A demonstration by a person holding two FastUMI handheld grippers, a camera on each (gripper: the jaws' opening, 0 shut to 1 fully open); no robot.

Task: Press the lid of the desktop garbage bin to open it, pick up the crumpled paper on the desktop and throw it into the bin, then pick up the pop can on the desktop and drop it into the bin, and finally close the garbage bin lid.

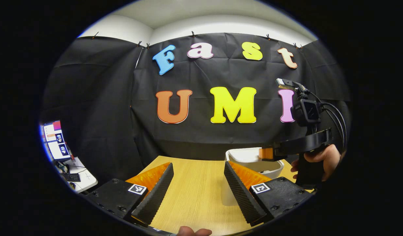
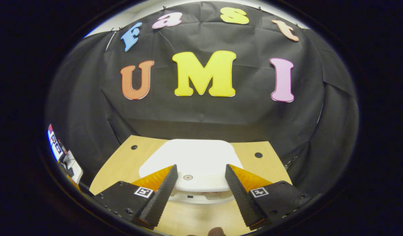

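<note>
Hovering over rounded white plastic bin lid (image 2: 191,157), right gripper (image 2: 199,193) ribbed fingers apart; left gripper (image 1: 197,188) likewise.

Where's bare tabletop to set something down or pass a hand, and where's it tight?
Free: the wooden table left of the white bin, toward the black cloth, and the strip in front of the bin. Tight: at the bin, where the right gripper hovers over its lid, hand alongside.

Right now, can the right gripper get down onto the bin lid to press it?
Probably yes. In the right gripper view the right gripper hangs open just above the white bin lid, its fingers on either side of the round mark near the front edge. Nothing lies between them and the lid.
</note>
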